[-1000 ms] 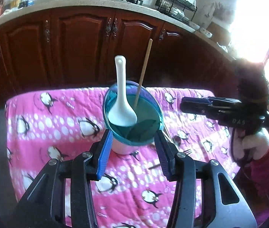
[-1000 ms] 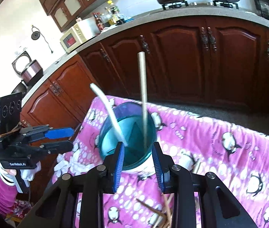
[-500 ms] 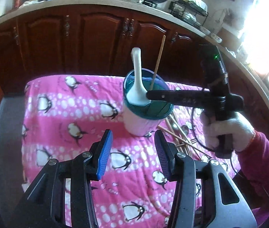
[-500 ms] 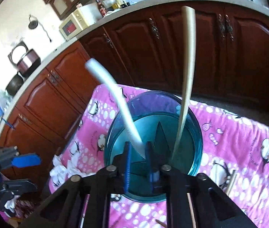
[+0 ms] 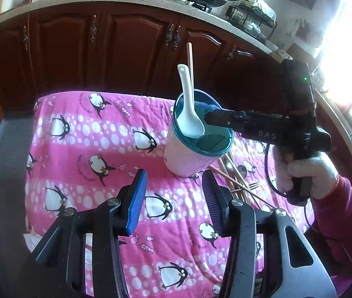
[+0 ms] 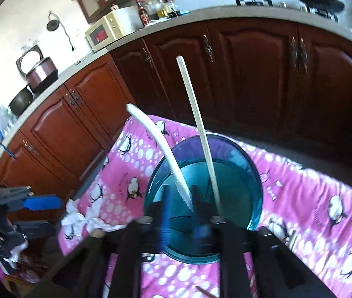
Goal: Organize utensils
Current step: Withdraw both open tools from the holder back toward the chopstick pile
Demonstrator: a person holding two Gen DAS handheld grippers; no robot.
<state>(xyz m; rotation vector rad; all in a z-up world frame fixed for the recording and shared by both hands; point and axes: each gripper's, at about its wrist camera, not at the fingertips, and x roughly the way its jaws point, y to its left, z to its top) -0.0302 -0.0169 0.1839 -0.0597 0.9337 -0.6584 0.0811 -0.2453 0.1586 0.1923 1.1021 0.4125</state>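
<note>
A white utensil holder with a teal divided top (image 5: 196, 146) stands on the pink penguin cloth (image 5: 89, 149). A white ceramic spoon (image 5: 188, 114) and one wooden chopstick (image 5: 190, 67) stand in it. My right gripper (image 5: 210, 119) hovers over the holder's rim with its jaws a little apart around the spoon's bowl (image 6: 183, 193); the chopstick (image 6: 200, 129) rises just right of it. My left gripper (image 5: 173, 191) is open and empty, in front of the holder. More chopsticks and a fork (image 5: 240, 181) lie on the cloth right of the holder.
Dark wooden kitchen cabinets (image 5: 131, 44) stand behind the table, under a counter with a stove and a dish rack (image 5: 250, 17). A crumpled white tissue (image 6: 86, 221) lies at the cloth's left edge. The table's grey rim (image 5: 9, 149) runs along the left.
My left gripper has pulled back from the holder. My right gripper has moved in over the holder's top, narrowed at the spoon, then opened slightly.
</note>
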